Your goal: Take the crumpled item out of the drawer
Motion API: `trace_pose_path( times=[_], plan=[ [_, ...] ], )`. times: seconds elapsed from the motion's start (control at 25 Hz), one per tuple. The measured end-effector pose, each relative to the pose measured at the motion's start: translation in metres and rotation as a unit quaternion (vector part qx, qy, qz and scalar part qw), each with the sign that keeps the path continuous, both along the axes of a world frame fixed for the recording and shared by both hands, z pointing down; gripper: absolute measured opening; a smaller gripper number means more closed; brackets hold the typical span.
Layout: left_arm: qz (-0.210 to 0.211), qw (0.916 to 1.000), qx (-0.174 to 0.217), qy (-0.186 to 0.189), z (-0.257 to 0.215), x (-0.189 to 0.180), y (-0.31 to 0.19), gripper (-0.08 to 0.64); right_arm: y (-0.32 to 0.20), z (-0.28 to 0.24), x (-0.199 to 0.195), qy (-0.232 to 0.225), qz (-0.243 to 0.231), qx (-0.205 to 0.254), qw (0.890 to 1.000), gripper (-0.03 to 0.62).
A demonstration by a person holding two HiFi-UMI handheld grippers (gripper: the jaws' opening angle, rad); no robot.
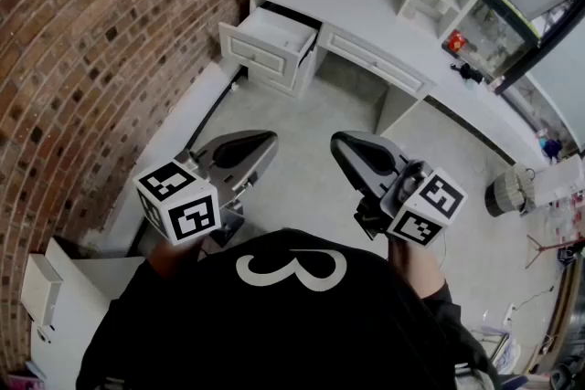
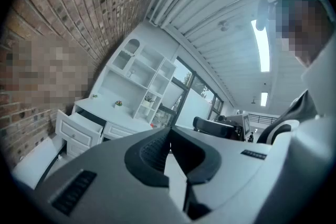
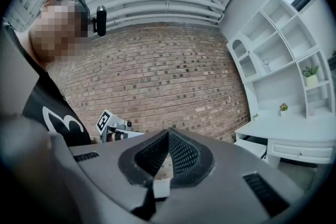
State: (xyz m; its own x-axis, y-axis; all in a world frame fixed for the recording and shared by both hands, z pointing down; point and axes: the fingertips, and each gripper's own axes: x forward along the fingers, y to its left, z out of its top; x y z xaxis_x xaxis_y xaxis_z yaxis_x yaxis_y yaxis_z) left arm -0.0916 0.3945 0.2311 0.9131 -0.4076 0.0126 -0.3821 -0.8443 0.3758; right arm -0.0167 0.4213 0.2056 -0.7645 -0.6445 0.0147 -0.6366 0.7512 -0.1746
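The step in hand is judged to be the approach. The open drawer [image 1: 274,36] sits at the left end of the white desk [image 1: 375,5], beside the brick wall [image 1: 82,41] and well apart from both grippers. The left gripper [image 1: 263,140] and the right gripper [image 1: 342,142] are held side by side above the floor, each with its jaws closed tip to tip and nothing between them. The crumpled item cannot be made out in any view. The drawer interior shows only pale surfaces at this range, so treat the item's position as unconfirmed. Close the distance first and bring the head view over the drawer mouth until the contents are visible. Open the jaws of the working gripper before it crosses the drawer front, not inside the cavity. Enter from above, clear of the side walls and the desk edge overhead. Clamp on a raised fold of the item, then lift straight up before withdrawing. Hold the other gripper away from the drawer front to avoid pushing it shut.
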Motion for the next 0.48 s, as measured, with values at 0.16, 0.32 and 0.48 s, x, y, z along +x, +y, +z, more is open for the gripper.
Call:
trace_pose_path(
  times=[0.16, 0.32, 0.48],
  plan=[
    [0.0, 1.0, -0.002, -0.001, 0.0, 0.0, 0.003, 0.003, 0.004, 0.0, -0.002, 0.005, -0.002, 0.003, 1.0, 0.008],
    [0.0, 1.0, -0.003, -0.003, 0.001, 0.001, 0.004, 0.003, 0.004, 0.003, 0.003, -0.012, 0.005, -0.006, 1.0, 0.008],
    [0.002, 0.9999, -0.008, -0.008, 0.007, 0.004, 0.004, 0.003, 0.002, 0.013, 0.007, -0.003, 0.019, -0.009, 1.0, 0.011]
  ],
)
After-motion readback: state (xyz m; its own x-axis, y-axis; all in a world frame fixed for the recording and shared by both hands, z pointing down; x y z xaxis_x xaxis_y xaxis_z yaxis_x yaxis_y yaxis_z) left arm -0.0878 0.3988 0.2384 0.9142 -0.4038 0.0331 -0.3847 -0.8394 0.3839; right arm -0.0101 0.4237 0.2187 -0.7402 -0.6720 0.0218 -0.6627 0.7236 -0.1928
